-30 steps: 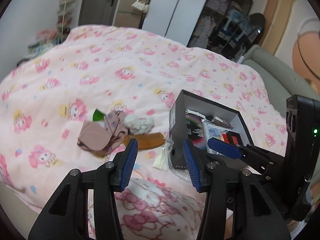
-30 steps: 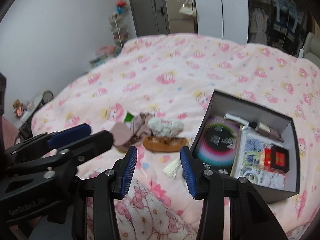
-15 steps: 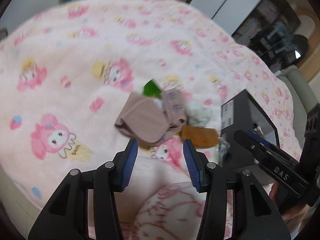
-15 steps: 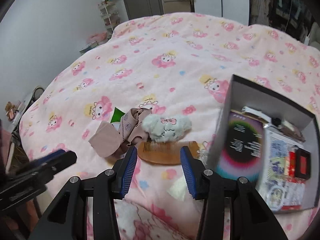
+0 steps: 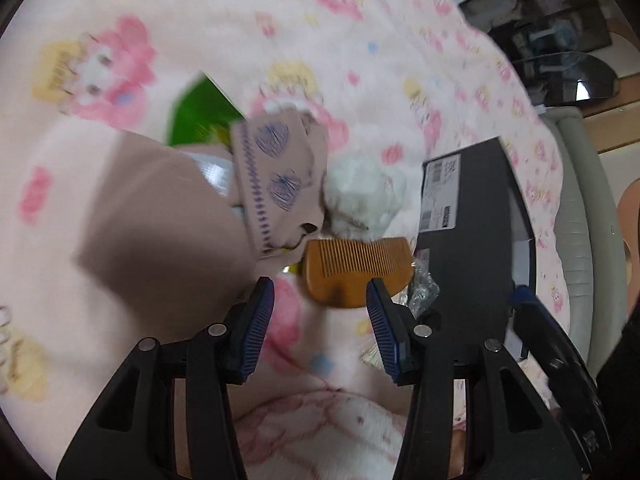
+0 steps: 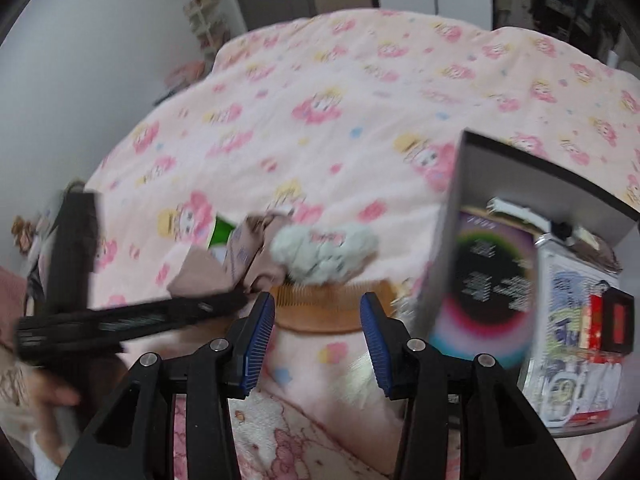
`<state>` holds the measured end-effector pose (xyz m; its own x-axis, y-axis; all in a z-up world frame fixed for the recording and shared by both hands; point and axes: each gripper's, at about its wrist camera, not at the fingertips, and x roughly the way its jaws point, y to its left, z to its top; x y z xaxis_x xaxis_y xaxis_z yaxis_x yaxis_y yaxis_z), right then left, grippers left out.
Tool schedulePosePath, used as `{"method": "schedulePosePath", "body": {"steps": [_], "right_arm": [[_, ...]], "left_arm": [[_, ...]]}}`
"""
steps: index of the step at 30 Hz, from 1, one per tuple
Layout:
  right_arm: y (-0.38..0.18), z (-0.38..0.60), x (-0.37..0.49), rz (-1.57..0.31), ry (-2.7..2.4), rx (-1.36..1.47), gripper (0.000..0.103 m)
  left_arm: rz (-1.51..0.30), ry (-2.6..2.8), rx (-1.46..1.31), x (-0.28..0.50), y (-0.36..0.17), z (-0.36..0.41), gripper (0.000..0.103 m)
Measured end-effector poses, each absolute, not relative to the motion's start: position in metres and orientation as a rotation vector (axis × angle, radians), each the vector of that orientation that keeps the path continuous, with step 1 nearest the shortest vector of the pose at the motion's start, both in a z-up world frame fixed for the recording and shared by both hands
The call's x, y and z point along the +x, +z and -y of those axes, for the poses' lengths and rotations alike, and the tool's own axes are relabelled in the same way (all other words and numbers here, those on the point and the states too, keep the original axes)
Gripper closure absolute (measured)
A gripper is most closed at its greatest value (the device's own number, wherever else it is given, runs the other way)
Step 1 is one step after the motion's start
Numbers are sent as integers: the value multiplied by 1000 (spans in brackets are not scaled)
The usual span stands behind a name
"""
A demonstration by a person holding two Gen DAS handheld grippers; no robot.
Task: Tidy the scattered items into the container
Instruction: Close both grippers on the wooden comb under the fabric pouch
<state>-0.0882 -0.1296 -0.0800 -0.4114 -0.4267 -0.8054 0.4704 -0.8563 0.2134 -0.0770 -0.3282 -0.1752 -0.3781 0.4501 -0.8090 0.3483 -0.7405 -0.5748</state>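
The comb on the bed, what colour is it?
Orange-brown, like wood; the comb shows best in the left wrist view.

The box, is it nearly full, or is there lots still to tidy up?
Some things already lie in the box: a round-patterned packet and a red and black case. Both tongs, left and right, are open and empty. Still on the blanket: the comb, the fluffy white thing, the beige cloth and a green packet. So most of the tidying remains.
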Motion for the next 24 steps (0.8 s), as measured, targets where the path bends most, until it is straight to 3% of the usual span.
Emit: {"method": "schedulePosePath", "body": {"steps": [3,5,6,7,10,14,18,20,22,24], "right_arm": [[-83,123,-95,-60,-2291,1296,63],[-86,121,-97,-51,-2281,1308,63],[-87,122,-97,-55,-2276,1308,63],[-89,123,-97,-63,-2271,1307,63],[-90,126,-95,-48,-2243,1303,63],[-87,125,-93,-37,-2254,1278,63],[-92,126,-94,-7,-2231,1300,63],[-94,126,-92,10,-2217,1313,63],[-94,125,-90,5,-2216,1317,63],[-92,123,-88,-10,-2222,1312,63]], "left_arm": [[1113,2240,-1767,-87,-186,324,55],[1122,2217,-1753,-90,-187,325,61],[1134,2197,-1750,-92,-190,326,81],[1145,2180,-1765,-93,-193,326,92],[1089,2282,-1728,-85,-179,327,103],[1110,2383,-1638,-56,-158,333,103],[1227,2236,-1646,-51,-174,347,103],[1204,2211,-1684,-63,-181,341,96],[1164,2208,-1712,-75,-184,334,68],[1162,2186,-1739,-86,-190,330,60]]}}
